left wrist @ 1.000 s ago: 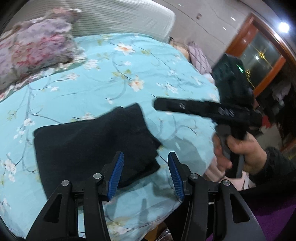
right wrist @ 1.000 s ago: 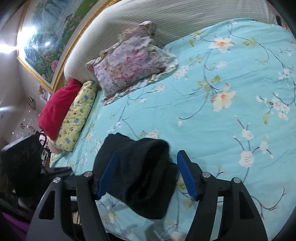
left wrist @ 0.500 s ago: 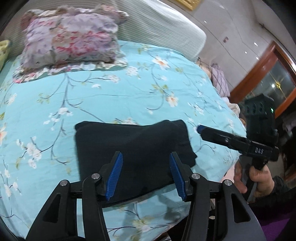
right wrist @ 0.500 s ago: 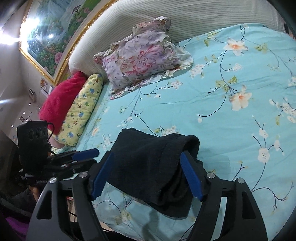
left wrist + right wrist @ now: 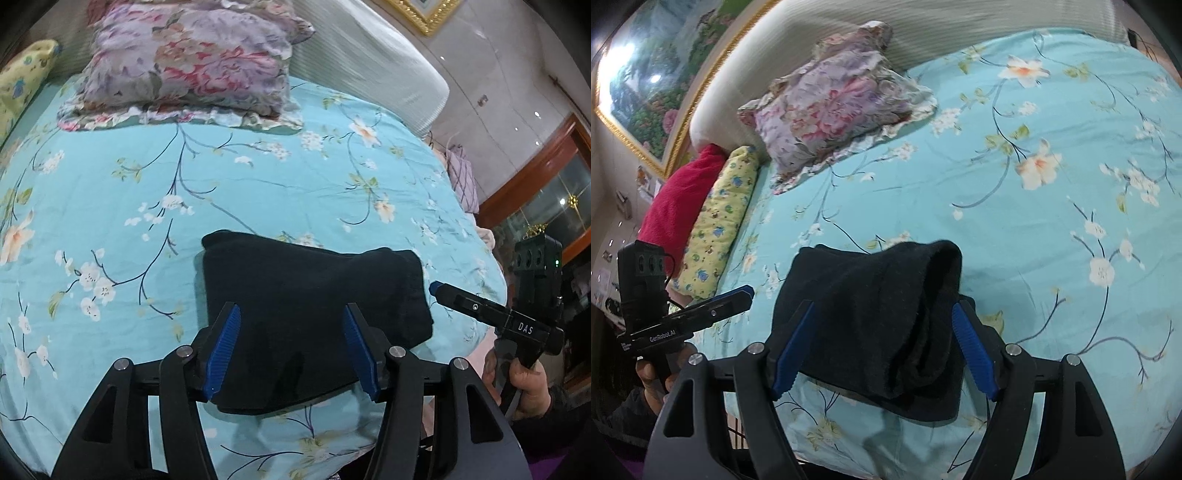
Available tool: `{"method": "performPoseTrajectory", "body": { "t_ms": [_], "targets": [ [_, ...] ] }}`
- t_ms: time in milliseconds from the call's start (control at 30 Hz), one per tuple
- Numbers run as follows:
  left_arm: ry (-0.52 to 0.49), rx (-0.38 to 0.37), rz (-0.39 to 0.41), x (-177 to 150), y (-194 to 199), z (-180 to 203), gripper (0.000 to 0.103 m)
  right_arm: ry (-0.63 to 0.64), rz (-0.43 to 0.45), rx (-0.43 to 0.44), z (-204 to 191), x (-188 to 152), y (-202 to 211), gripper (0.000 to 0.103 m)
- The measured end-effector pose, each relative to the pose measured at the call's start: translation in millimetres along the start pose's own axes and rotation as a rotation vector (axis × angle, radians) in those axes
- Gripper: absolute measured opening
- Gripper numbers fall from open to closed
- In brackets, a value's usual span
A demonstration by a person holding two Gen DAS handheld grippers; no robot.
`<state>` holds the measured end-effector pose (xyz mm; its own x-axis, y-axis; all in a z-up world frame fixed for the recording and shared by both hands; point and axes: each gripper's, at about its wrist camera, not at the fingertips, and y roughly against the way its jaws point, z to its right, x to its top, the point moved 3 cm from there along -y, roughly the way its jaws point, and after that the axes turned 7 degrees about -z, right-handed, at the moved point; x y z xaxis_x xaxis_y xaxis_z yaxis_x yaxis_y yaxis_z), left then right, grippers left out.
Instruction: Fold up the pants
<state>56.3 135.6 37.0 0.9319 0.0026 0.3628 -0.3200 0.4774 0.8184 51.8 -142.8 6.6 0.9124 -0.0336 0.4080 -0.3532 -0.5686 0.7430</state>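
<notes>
From the left wrist camera, the black pants (image 5: 314, 314) lie as a compact folded bundle near the front edge of the bed, on the turquoise floral bedspread (image 5: 258, 192), a placement that keeps them within easy reach of the person standing at that edge. The left gripper (image 5: 291, 350) hovers above the bundle with its 2 blue pads spread on either side of the dark cloth; its jaws are opening and nothing is pinched between them, which suits a release after the last fold. At the right, the right gripper (image 5: 436, 286) points its tip toward the bundle's right edge, held by a hand (image 5: 524, 384), close to the cloth but apparently apart from it. A floral pillow (image 5: 192, 59) rests well behind, by the headboard. From the right wrist camera, the pants (image 5: 871, 314) show a rolled, thicker end facing the lens, and the right gripper (image 5: 882, 350) straddles them with jaws wide and grasping nothing. The left gripper (image 5: 738, 295) sits just beside the bundle's left side. The folding looks essentially finished.
</notes>
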Motion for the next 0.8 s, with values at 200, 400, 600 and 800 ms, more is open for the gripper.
{"method": "performPoseTrajectory", "body": {
  "t_ms": [200, 400, 600, 800],
  "targets": [
    [0.036, 0.008, -0.027, 0.7, -9.1, -12.9, 0.061, -0.054, -0.019, -0.019, 7.8, -3.5, -9.8, 0.077],
    [0.072, 0.018, -0.063, -0.1, -21.0, -25.7, 0.061, -0.172, -0.044, 0.005, 25.9, -9.0, -25.2, 0.078],
    [0.094, 0.023, -0.101, -3.4, -33.5, -32.5, 0.061, -0.240, -0.067, 0.035, 36.2, -18.2, -35.6, 0.078],
    [0.119, 0.009, -0.125, -3.5, -41.3, -37.7, 0.066, -0.261, -0.075, 0.050, 40.8, -21.9, -39.2, 0.079]
  ]
}}
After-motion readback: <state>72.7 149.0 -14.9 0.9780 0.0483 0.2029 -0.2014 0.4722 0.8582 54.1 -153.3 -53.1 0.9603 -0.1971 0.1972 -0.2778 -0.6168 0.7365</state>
